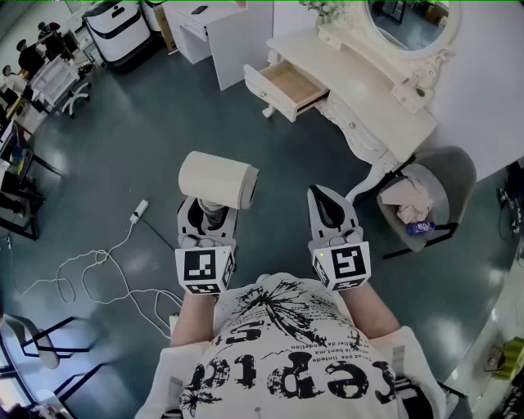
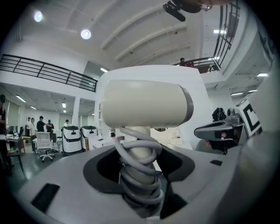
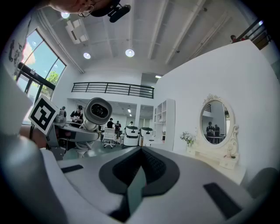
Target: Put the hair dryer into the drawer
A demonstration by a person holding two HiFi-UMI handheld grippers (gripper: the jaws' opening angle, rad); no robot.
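Note:
The cream hair dryer (image 1: 217, 180) stands upright in my left gripper (image 1: 209, 211), which is shut on its handle. In the left gripper view the grey cord is wound round the handle between the jaws, and the dryer's barrel (image 2: 144, 103) lies crosswise above them. My right gripper (image 1: 327, 200) is held level beside it, shut with nothing in it; the right gripper view shows its pads (image 3: 131, 183) meeting. The open drawer (image 1: 291, 86), wooden inside and empty, juts from the white dressing table (image 1: 377, 98) ahead and to the right. The hair dryer (image 3: 97, 111) also shows at the left of the right gripper view.
An oval mirror (image 1: 409, 20) tops the dressing table. A grey bin (image 1: 417, 204) with rubbish stands beside its leg on the right. A white cable with a plug (image 1: 139, 211) trails over the dark floor on the left. A white cabinet (image 1: 221, 33) stands behind.

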